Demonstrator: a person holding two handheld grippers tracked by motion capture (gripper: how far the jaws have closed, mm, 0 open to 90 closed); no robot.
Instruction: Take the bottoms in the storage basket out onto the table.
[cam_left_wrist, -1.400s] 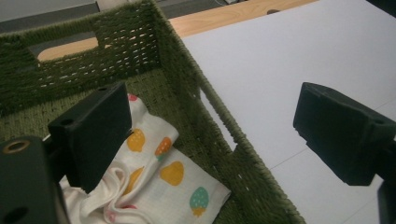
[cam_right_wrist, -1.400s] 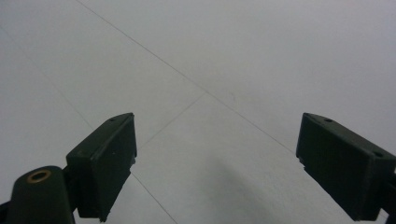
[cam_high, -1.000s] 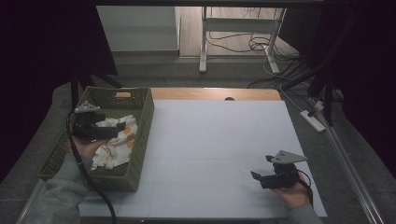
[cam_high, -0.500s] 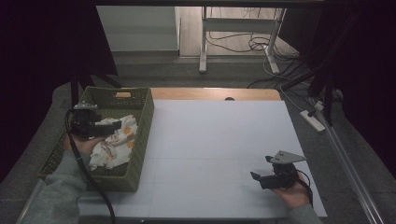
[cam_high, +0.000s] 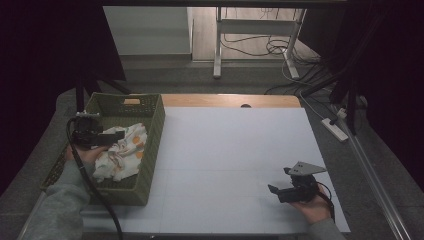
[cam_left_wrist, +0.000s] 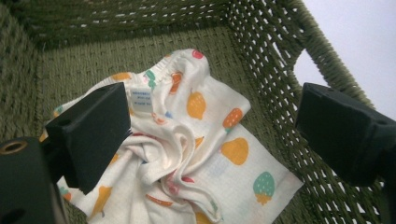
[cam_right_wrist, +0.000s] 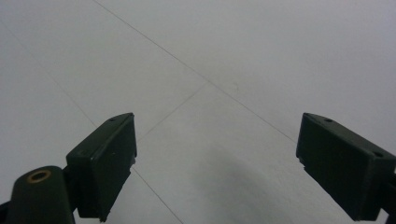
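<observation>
A white cloth (cam_high: 122, 152) printed with coloured fruit lies crumpled inside the green woven basket (cam_high: 150, 145) at the table's left. My left gripper (cam_high: 120, 134) hovers over the basket's left half, pointing right across the cloth. In the left gripper view its jaws stand wide apart above the cloth (cam_left_wrist: 187, 140), so my left gripper (cam_left_wrist: 215, 116) is open and holds nothing. My right gripper (cam_high: 272, 189) rests low over the white table (cam_high: 235, 145) near the front right corner. In the right gripper view, my right gripper (cam_right_wrist: 215, 140) is open over bare white surface.
The basket wall (cam_left_wrist: 261, 60) rises close on the right of the left gripper. A black cable (cam_high: 95, 195) trails from the left gripper down along the sleeve. Beyond the table are a power strip (cam_high: 336, 129), cables and a metal stand (cam_high: 217, 45) on the floor.
The cloth has gathered into a more compact heap in the basket, and my left gripper has shifted slightly over it. The right gripper has stayed put.
</observation>
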